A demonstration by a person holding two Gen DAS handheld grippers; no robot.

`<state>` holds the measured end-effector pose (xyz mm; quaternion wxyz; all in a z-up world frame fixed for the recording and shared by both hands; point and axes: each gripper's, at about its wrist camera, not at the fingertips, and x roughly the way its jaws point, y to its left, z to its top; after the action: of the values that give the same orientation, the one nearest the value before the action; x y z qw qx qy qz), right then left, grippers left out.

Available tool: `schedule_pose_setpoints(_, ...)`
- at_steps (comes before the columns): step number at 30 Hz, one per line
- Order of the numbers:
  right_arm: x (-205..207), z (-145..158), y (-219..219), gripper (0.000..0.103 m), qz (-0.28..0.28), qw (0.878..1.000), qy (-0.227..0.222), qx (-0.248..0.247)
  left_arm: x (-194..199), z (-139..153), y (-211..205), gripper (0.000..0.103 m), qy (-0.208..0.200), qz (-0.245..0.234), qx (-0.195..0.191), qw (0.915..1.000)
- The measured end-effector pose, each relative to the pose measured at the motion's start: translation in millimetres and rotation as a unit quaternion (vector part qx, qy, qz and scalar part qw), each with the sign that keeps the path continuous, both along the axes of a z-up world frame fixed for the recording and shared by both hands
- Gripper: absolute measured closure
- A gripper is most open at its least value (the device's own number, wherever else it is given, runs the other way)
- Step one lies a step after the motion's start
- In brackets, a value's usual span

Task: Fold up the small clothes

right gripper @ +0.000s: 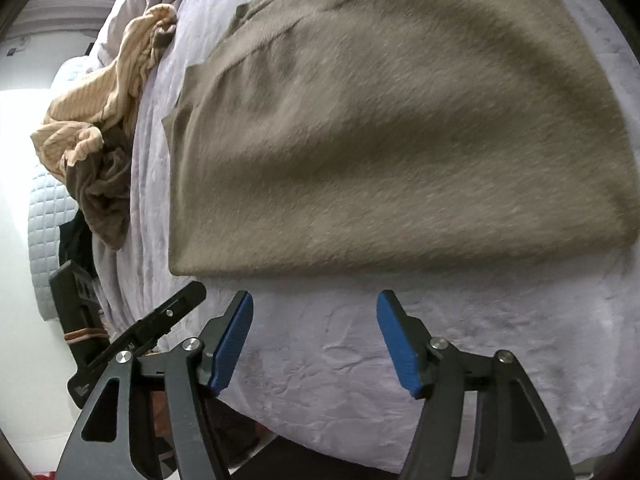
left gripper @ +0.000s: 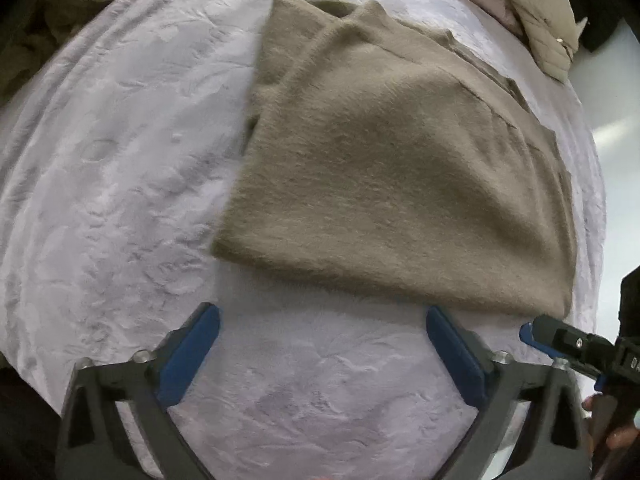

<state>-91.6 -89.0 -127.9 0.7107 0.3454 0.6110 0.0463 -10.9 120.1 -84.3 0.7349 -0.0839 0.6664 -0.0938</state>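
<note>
Left wrist view shows a taupe fuzzy sweater [left gripper: 392, 168] lying folded and flat on a bed covered by a pale lilac embossed bedspread [left gripper: 112, 184]. The left gripper [left gripper: 322, 354] hangs just short of the sweater's near edge, its blue-padded fingers [left gripper: 188, 356] spread wide with nothing between them but bare bedspread. At the lower right of that view the tip of the right gripper [left gripper: 536, 334] pokes in, close to the sweater's near corner, and part of a hand [left gripper: 612, 436] shows beneath it.

In the right wrist view the right gripper's fingers [right gripper: 400, 340] are likewise parted and empty, just in front of the sweater's [right gripper: 392, 132] near hem, apart from it. The left gripper's dark body [right gripper: 140, 336] sits beside them at the left.

Off to the side, near the bed's edge, lies a crumpled pile: a tan ribbed garment [right gripper: 108, 88] over a brown one [right gripper: 106, 192]. A cream quilted item [left gripper: 548, 28] rests at the far corner of the bed, beyond the sweater. Nothing lies between either gripper and the sweater.
</note>
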Motion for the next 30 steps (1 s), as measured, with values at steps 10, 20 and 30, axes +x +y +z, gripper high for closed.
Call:
schedule_pose_setpoints(10, 8, -14, 17, 0.024, -0.008, 0.999, 0.019, 0.024, -4, -9, 11, 0.0, 0.016, 0.009, -0.006, 0.9998)
schedule_pose_setpoints(20, 12, -30, 26, 0.024, -0.036, 0.996, 0.022, 0.077, -10, -18, 31, 0.0, 0.038, 0.041, -0.055, 0.9969)
schedule_pose_setpoints(30, 10, -54, 21, 0.026, -0.129, 0.977, -0.005, 0.17, -14, -27, 71, 0.0, 0.058, 0.132, -0.175, 0.9739)
